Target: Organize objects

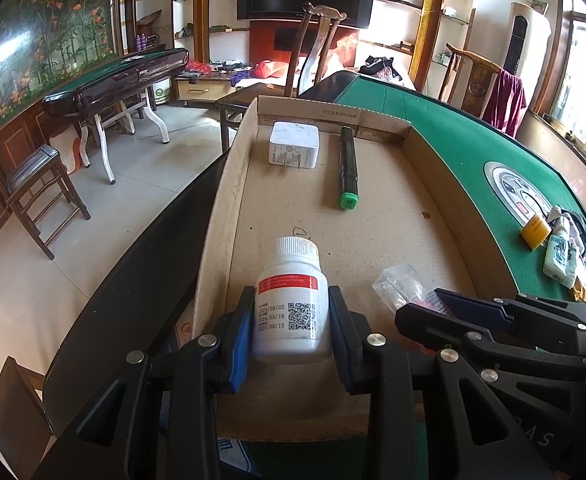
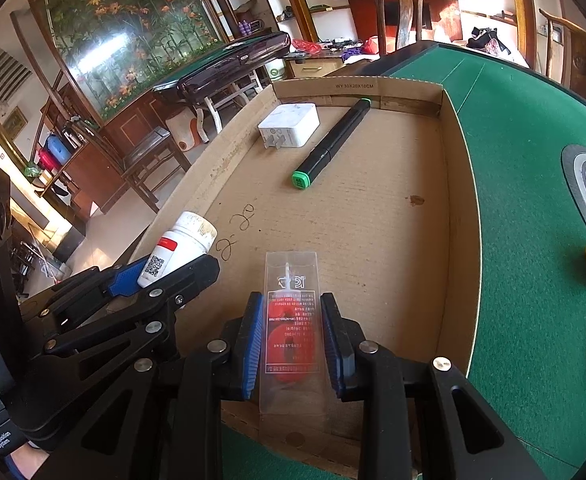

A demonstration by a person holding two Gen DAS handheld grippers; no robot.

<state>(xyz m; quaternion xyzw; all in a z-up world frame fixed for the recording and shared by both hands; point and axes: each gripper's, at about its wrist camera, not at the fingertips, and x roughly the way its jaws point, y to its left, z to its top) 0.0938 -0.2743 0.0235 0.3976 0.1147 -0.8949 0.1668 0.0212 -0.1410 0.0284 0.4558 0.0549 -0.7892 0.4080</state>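
My left gripper [image 1: 291,320] is shut on a white pill bottle [image 1: 291,304] with a red label band, held over the near end of a shallow cardboard box [image 1: 373,216]. The bottle also shows in the right wrist view [image 2: 177,248]. My right gripper [image 2: 291,336] is shut on a clear plastic packet [image 2: 291,320] with a red item inside, over the box's near end [image 2: 373,240]. The packet shows in the left wrist view [image 1: 401,284]. A white charger [image 1: 294,145] and a black marker with a green cap [image 1: 348,168] lie at the box's far end.
The box sits on a green felt table [image 2: 533,160] with a round metal centre plate [image 1: 521,192]. A yellow box [image 1: 535,230] and small white packets [image 1: 561,256] lie on the felt to the right. Wooden chairs and another table stand beyond.
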